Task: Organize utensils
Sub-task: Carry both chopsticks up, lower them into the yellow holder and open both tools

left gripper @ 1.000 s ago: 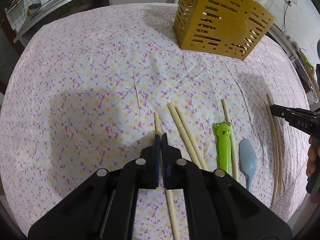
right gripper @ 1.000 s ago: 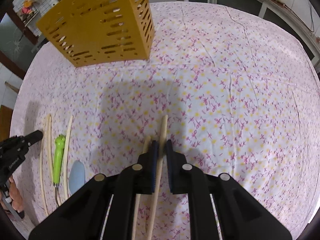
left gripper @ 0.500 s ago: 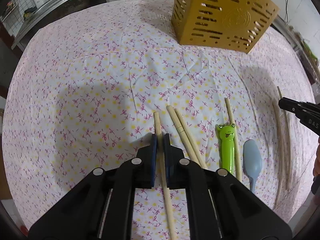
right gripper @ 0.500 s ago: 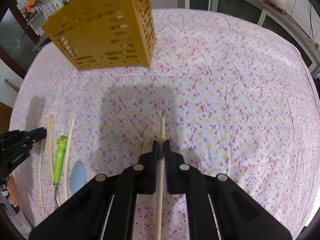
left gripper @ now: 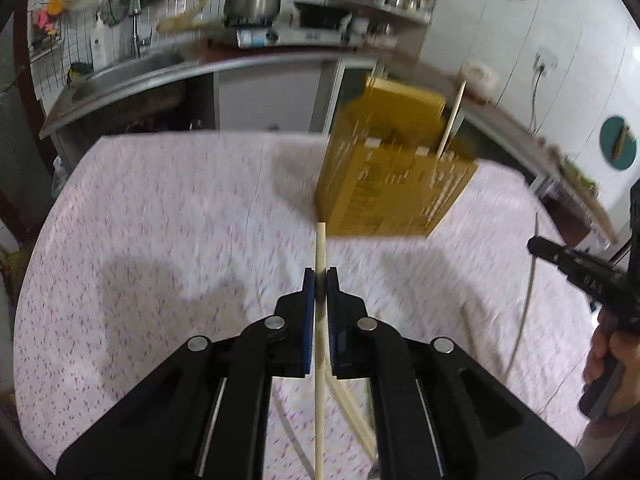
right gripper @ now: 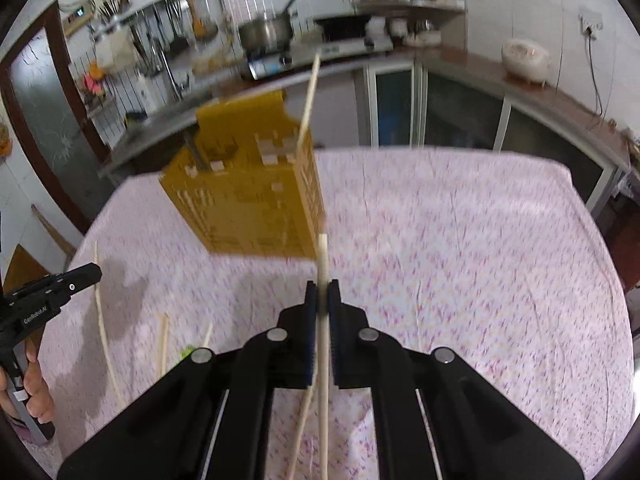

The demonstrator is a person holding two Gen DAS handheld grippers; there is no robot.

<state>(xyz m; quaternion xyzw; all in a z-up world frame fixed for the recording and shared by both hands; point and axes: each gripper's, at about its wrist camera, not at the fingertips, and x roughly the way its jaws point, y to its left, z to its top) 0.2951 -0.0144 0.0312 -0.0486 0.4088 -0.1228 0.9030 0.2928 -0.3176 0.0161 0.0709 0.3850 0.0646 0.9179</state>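
Left gripper (left gripper: 320,276) clenched on pale round wooden chopstick (left gripper: 319,248), lifted clear of floral-print tablecloth (left gripper: 160,220). Right gripper (right gripper: 322,290) clamped on second pale wooden chopstick (right gripper: 323,252), also off cloth. Mustard-yellow slotted plastic utensil holder (left gripper: 384,184) upright ahead, one stick standing inside. Versus a second ago: both chopsticks raised from cloth, views tilted up, kitchen counter (right gripper: 460,60) visible, frames motion-blurred.

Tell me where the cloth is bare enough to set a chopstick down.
Bare cloth lies left of the yellow holder, over the table's left half, and right of the holder in the right wrist view. It is crowded below and between the claws, where loose chopsticks lie.
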